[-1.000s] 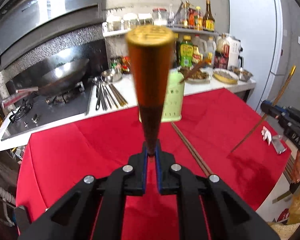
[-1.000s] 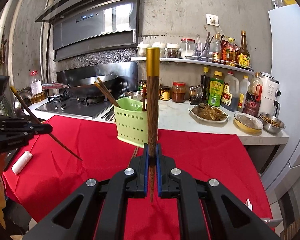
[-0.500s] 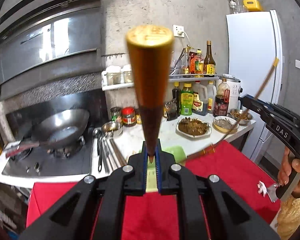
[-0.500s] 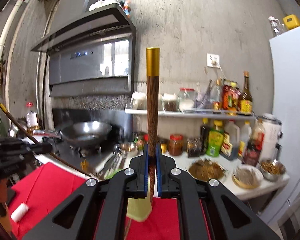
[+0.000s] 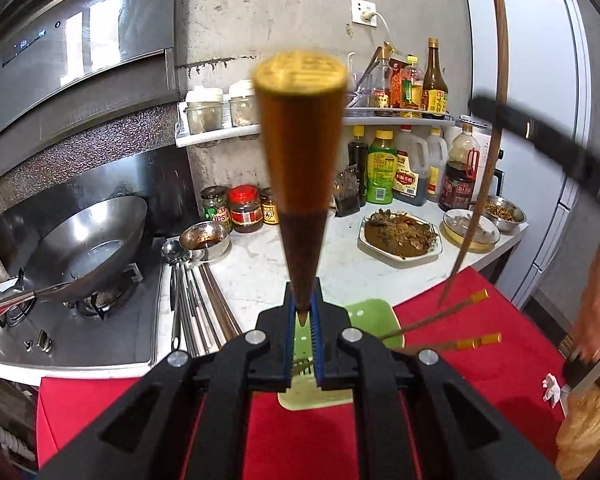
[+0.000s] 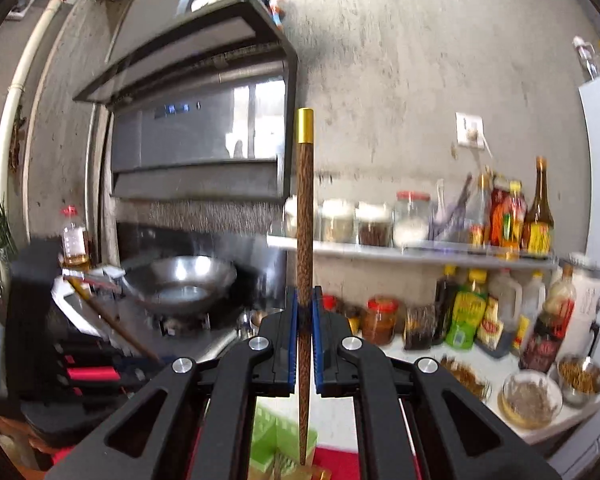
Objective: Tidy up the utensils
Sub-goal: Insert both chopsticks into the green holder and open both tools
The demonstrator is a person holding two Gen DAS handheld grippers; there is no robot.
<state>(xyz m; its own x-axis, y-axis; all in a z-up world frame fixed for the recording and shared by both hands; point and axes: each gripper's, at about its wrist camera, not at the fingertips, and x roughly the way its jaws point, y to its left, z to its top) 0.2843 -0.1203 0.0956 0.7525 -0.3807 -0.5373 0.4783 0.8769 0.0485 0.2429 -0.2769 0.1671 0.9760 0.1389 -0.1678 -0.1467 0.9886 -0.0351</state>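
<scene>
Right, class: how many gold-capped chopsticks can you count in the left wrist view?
4. One chopstick clamped in the left gripper, a second in the right gripper at the right, two more leaning out of the green holder. Others may hide behind the gripper.

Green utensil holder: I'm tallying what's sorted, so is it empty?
No. Two gold-capped chopsticks already lean out of the green utensil holder.

1. Matte black plastic left gripper (image 5: 302, 316): blue ribbed pads, 4 silver round screws, triangular cut-outs in arms.
2. Black right gripper (image 6: 305, 312): same build.
3. Person's yellowish patterned garment (image 5: 588, 420), lower right.
</scene>
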